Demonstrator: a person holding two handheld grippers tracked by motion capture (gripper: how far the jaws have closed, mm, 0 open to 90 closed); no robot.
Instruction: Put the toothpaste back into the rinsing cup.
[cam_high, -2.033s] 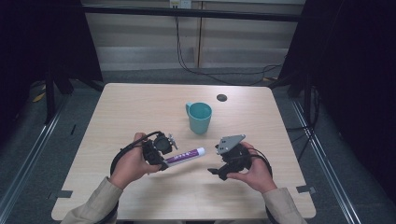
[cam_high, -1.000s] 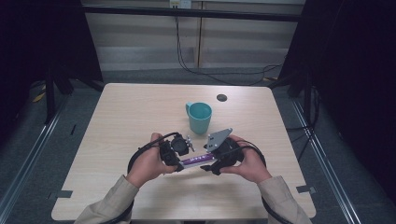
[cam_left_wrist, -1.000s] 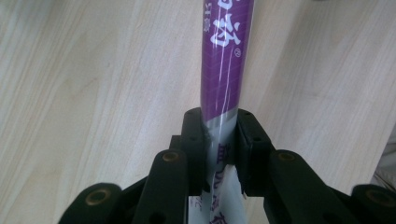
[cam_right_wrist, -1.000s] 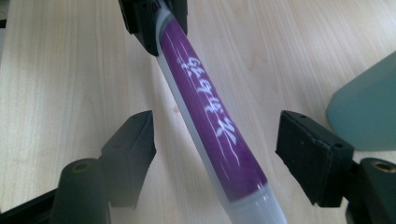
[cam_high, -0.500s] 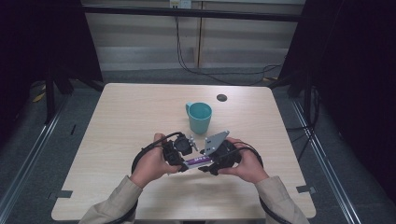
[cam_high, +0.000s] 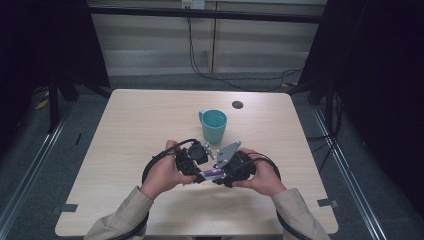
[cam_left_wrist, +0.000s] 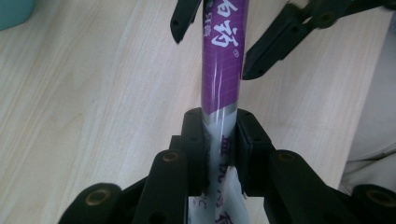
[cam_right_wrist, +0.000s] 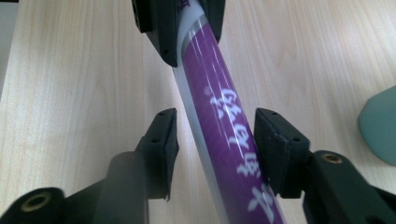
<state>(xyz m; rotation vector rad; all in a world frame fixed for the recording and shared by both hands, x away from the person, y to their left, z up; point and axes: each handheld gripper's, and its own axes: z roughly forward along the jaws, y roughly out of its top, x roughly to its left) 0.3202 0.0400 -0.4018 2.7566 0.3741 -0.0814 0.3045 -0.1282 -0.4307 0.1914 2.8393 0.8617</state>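
the left gripper (cam_left_wrist: 219, 154) has its jaws clamped on the purple tube's (cam_left_wrist: 223, 60) flat end, holding it above the surface (cam_high: 135, 125) so it can be passed across. the right gripper's (cam_right_wrist: 215, 140) jaws have just been closing around the tube's middle, one pad touching, not yet pinching.

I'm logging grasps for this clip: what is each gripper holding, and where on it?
The left gripper clamps the purple plastic tube at its silvery flat end. The right gripper has just been closing around its middle, not yet pressing.

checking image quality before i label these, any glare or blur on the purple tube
Left gripper view: white glare streak along the purple tube, print readable. Right gripper view: paler streaks on it, near tongs soft and blurred. High view: the tube is small, table evenly lit, surroundings dark.
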